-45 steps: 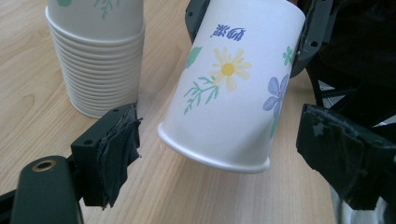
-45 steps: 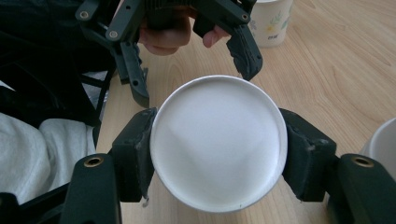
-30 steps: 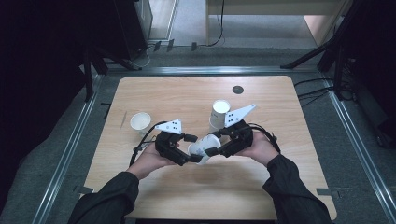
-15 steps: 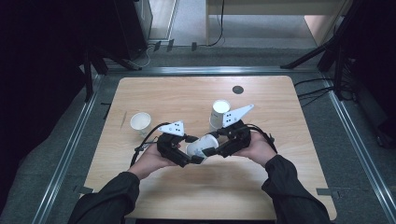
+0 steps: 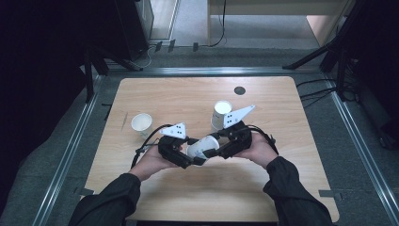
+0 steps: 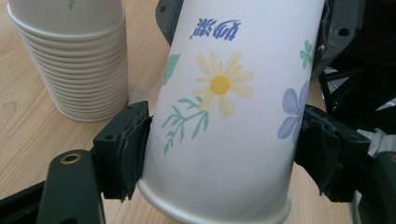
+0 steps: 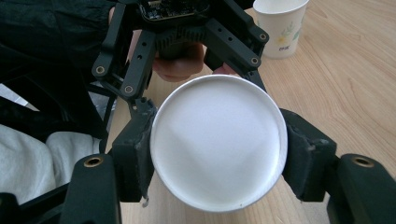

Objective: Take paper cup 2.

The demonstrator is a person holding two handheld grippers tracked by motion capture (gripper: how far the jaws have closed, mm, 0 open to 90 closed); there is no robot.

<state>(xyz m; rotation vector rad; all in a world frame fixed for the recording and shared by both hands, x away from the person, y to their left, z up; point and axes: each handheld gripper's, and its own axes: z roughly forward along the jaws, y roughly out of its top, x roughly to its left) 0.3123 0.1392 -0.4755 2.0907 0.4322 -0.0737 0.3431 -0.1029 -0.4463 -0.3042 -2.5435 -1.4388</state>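
Note:
A flowered white paper cup (image 5: 203, 146) lies on its side in the air between both grippers, just above the wooden table (image 5: 179, 99). My left gripper (image 5: 194, 154) has just been closing its jaws, and in the left gripper view its pads (image 6: 133, 144) press on both sides of the cup (image 6: 224, 116). My right gripper (image 5: 219, 145) is shut on the other end. In the right gripper view the cup's white base (image 7: 217, 149) sits between that gripper's (image 7: 217, 156) pads (image 7: 306, 154).
A stack of several nested paper cups (image 5: 220, 114) (image 6: 74, 56) stands behind the right gripper. A single upright cup (image 5: 141, 123) (image 7: 280, 25) stands at the left. A small black disc (image 5: 240, 90) sits in the tabletop at the back. Metal rails (image 5: 70, 150) border the table.
The left gripper's jaws have closed in onto the cup's sides. Both hands and the cup have stayed where they were.

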